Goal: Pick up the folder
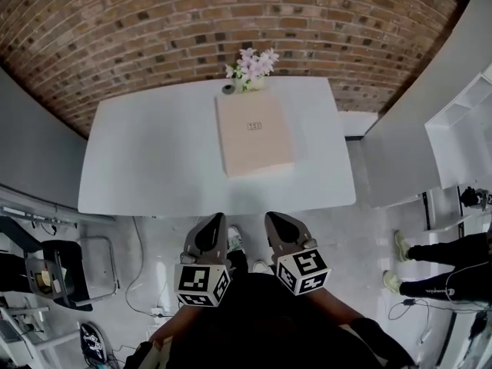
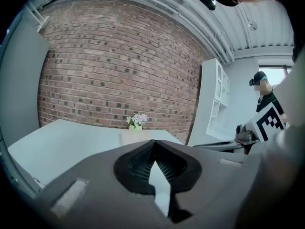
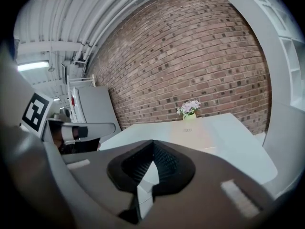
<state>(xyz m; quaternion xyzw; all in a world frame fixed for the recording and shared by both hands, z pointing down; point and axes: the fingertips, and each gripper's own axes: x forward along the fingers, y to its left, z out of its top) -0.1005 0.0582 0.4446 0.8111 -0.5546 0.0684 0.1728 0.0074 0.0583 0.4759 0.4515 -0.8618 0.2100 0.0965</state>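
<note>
Head view, left to right: a dark metal chair frame (image 1: 58,271) sat in the lower left on the pale floor. The grey-black left gripper (image 1: 217,220) was at lower centre, its tips just short of the near edge of the white rounded-corner table (image 1: 138,160) and touching nothing. In its own view the ribbed pads were pressed together at the tips, nothing pinched between them.

The pale pink rectangular folder (image 1: 255,134) lay flat on the table, upper middle of the frame, long side running away from the camera and well apart from both tools. Just past its far end a small vase of pink-white flowers (image 1: 252,68) stood at the table's far edge, with the red brick wall (image 1: 154,29) behind.

The grey-black right gripper (image 1: 274,220) was just beside the left one, also short of the table edge. Its own view had the jaws closed on each other too, empty, with the folder lying on the table beyond the tips.

Far right there was a white shelf unit (image 1: 461,121), and in the lower right a person's legs in dark trousers (image 1: 442,264).
</note>
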